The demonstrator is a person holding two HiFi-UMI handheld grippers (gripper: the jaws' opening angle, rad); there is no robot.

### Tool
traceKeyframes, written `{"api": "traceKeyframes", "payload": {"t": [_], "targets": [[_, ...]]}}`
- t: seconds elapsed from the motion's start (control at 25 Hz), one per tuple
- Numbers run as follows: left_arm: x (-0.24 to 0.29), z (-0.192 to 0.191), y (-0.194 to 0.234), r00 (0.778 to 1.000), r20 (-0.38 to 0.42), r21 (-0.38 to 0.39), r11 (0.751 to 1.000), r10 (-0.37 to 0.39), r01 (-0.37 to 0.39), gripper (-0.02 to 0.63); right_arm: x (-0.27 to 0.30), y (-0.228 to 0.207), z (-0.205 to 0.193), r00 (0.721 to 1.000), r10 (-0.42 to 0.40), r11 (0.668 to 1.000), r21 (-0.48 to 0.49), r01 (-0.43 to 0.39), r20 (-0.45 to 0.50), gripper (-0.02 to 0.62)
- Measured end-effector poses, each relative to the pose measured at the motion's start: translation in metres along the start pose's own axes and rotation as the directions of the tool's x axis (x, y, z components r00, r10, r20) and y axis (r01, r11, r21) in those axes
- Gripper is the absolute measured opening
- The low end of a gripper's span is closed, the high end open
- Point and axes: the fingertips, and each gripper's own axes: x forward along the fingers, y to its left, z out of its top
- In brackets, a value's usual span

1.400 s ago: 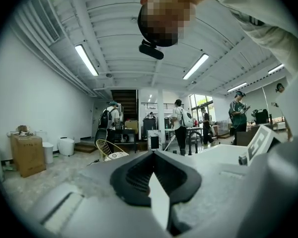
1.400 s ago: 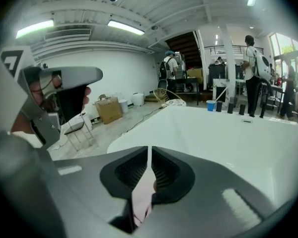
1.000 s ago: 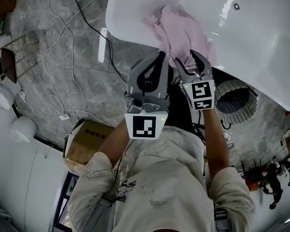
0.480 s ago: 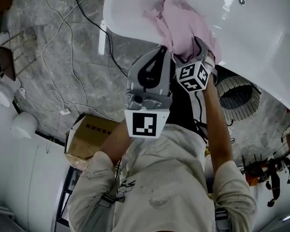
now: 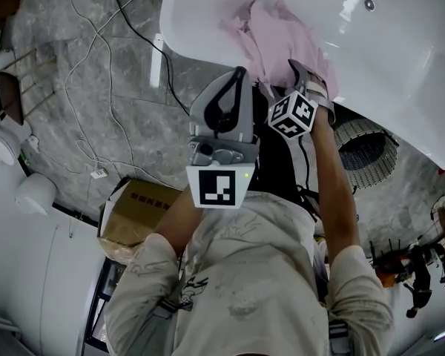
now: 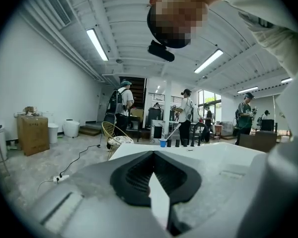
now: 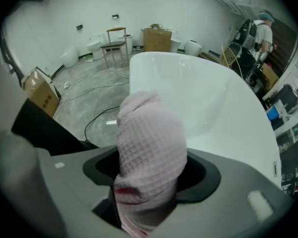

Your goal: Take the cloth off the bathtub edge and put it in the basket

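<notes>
Right claw [image 5: 288, 76]: you are pointing it steeply down at the tub rim. Its jaws have just been closing and are now pinching a bunched fold of the pink cloth [image 7: 149, 133], which is filling the gap between them in the right gripper view.

Left claw [image 5: 241, 73]: you are holding it just beside the right one, close to level. Its jaw tips are pressing together with nothing between them. In the left gripper view only the white tub is showing through the slit below the tips.

Cloth [image 5: 278, 35]: waffle weave, pale pink. It is lying draped over the edge of the bathtub [image 5: 400, 58], hanging partly inside and partly over the outer side. Its lower end is sitting in your right claw.

Bathtub: white and glossy, filling the upper right of the head view.

Basket [image 5: 363, 154]: round and woven. It is standing on the floor just beside the tub's outer wall, to the right of your right arm, well apart from the cloth.

Cardboard box [image 5: 137, 213]: it is resting on the floor by your left elbow.

Cables [image 5: 111, 87]: black and white, trailing across the grey stone floor [image 5: 59, 73] towards the tub.

Chair [image 7: 114, 41]: it is standing by the far wall in the right gripper view.
</notes>
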Motion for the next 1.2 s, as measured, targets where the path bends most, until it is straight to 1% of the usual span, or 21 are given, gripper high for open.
{"api": "traceKeyframes", "payload": {"t": [0.12, 0.2, 0.24, 0.36, 0.48, 0.52, 0.56, 0.6, 0.64, 0.76, 0.92, 1.04, 1.2], "targets": [[0.002, 0.001, 0.001, 1.000, 0.001, -0.006, 1.000, 0.007, -0.007, 0.002, -0.006, 0.001, -0.003, 1.000, 0.007, 0.999, -0.045, -0.008, -0.022, 0.297], [0.003, 0.005, 0.001, 1.000, 0.008, -0.001, 1.000, 0.008, -0.008, 0.002, -0.011, 0.001, -0.002, 1.000, -0.001, 0.999, -0.049, 0.000, -0.025, 0.277], [0.003, 0.007, 0.001, 1.000, 0.011, 0.002, 1.000, 0.006, -0.006, 0.002, -0.015, 0.002, -0.001, 1.000, -0.005, 0.999, -0.036, 0.005, -0.017, 0.268], [0.002, 0.012, -0.003, 1.000, 0.020, 0.003, 1.000, -0.004, 0.004, 0.002, -0.026, 0.002, 0.000, 1.000, 0.001, 0.999, 0.054, -0.002, 0.019, 0.239], [0.000, 0.016, -0.005, 1.000, 0.026, -0.007, 1.000, -0.006, 0.006, 0.002, -0.032, 0.001, 0.004, 0.998, -0.014, 0.995, 0.096, 0.008, 0.057, 0.227], [-0.001, 0.018, -0.006, 1.000, 0.028, -0.005, 1.000, -0.010, 0.010, 0.002, -0.036, 0.001, 0.005, 0.997, -0.017, 0.993, 0.121, 0.007, 0.077, 0.215], [-0.001, 0.019, -0.007, 0.999, 0.030, 0.001, 1.000, -0.016, 0.016, 0.002, -0.041, -0.001, 0.007, 0.995, -0.016, 0.987, 0.163, -0.001, 0.102, 0.188], [-0.001, 0.020, -0.008, 0.999, 0.029, 0.009, 1.000, -0.022, 0.021, 0.002, -0.045, -0.003, 0.007, 0.992, -0.011, 0.976, 0.216, -0.016, 0.126, 0.125], [-0.001, 0.020, -0.009, 0.999, 0.026, 0.015, 1.000, -0.025, 0.025, 0.002, -0.047, -0.004, 0.007, 0.990, -0.004, 0.963, 0.268, -0.035, 0.143, 0.093], [-0.003, 0.023, -0.013, 0.999, 0.020, 0.022, 0.999, -0.025, 0.025, 0.002, -0.048, -0.004, 0.004, 0.986, 0.025, 0.930, 0.358, -0.083, 0.165, 0.086], [-0.005, 0.041, -0.020, 0.998, 0.051, 0.046, 0.999, -0.031, 0.029, 0.002, -0.061, -0.008, 0.005, 0.976, 0.039, 0.871, 0.472, -0.139, 0.214, 0.077], [-0.009, 0.055, -0.024, 0.997, 0.069, 0.055, 0.998, -0.032, 0.028, 0.002, -0.082, -0.012, 0.014, 0.964, 0.010, 0.837, 0.525, -0.154, 0.267, 0.075], [-0.015, 0.072, -0.028, 0.995, 0.097, 0.067, 0.997, -0.033, 0.026, 0.002, -0.115, -0.016, 0.027, 0.928, -0.040, 0.773, 0.600, -0.206, 0.370, 0.075]]}}
